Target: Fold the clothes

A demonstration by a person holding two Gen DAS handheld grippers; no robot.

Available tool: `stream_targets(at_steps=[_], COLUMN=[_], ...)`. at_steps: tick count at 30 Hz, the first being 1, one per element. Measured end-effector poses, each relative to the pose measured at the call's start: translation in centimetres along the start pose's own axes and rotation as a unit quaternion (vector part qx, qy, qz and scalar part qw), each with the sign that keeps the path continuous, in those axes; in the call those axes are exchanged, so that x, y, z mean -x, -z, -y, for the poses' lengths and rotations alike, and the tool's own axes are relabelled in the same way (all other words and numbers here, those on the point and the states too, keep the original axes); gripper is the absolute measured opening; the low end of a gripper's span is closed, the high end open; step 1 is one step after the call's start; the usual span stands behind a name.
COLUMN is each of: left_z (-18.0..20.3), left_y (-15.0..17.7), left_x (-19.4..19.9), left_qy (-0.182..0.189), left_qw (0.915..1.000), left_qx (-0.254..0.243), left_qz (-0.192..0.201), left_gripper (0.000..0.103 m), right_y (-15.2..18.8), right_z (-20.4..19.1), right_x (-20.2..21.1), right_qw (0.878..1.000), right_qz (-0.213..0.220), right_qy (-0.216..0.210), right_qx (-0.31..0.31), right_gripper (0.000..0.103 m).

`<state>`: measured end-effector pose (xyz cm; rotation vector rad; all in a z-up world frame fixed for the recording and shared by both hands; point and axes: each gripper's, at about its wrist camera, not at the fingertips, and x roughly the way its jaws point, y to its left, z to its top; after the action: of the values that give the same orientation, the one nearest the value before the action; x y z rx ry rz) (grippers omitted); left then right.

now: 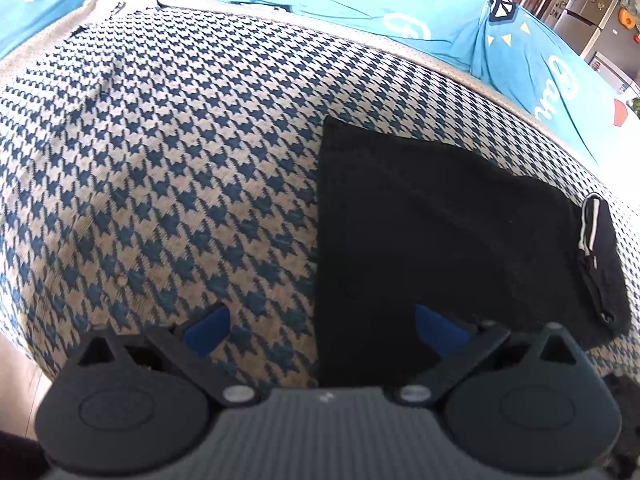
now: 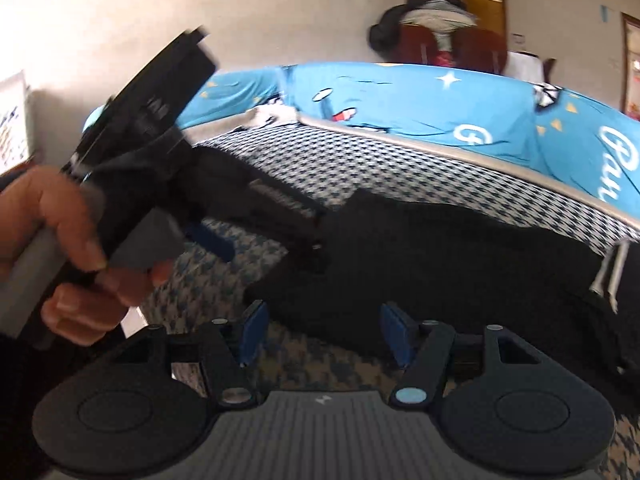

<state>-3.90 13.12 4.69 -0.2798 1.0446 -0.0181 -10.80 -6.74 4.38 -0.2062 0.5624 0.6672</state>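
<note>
A black folded garment [image 1: 440, 232] lies flat on the houndstooth cover [image 1: 160, 160], with a white-striped band [image 1: 590, 224] at its right end. My left gripper [image 1: 320, 328] hovers open over the garment's left edge. Its right pad [image 1: 436, 328] is above the black cloth, its left pad [image 1: 206, 326] above the cover, and nothing is pinched. In the right wrist view the garment [image 2: 440, 248] stretches across the middle. My right gripper [image 2: 325, 334] stands open just short of its near edge, holding nothing. A hand [image 2: 52, 232] holds the left gripper [image 2: 264, 240] above the garment's left end.
Blue cartoon-print bedding [image 1: 360, 4] runs along the far side of the cover [image 2: 380, 152]. A chair piled with clothes [image 2: 440, 36] stands behind it by the wall. A fridge [image 1: 588, 12] is at the far right. Floor [image 1: 20, 368] shows past the cover's near left edge.
</note>
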Motion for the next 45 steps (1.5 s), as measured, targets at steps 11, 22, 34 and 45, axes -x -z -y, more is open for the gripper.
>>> stream_targets(at_steps=[11, 22, 34, 45], left_z=[-0.1, -1.0, -0.7, 0.7], left_y=[-1.6, -3.5, -4.1, -4.7], left_x=[-0.9, -1.4, -3.1, -3.2], left_qy=[0.030, 0.076, 0.166, 0.234], left_qw=[0.9978, 0.9926, 0.9772, 0.9637], left_qx=[-0.019, -0.003, 0.024, 0.024], left_qz=[-0.056, -0.094, -0.130, -0.125], left_gripper=[0.103, 0.103, 0.103, 0.101], right_y=[0.3, 0.4, -0.9, 0.4], right_z=[-3.5, -2.9, 0.5, -0.4], right_x=[-4.1, -7.2, -4.6, -4.7], right_qw=[0.991, 0.991, 0.999, 0.999], right_qz=[-0.016, -0.017, 0.012, 0.000], right_qy=[-0.011, 0.006, -0.034, -0.005], right_qx=[0.136, 0.133, -0.031, 0.037], right_gripper=[0.054, 0.011, 0.009, 0.017])
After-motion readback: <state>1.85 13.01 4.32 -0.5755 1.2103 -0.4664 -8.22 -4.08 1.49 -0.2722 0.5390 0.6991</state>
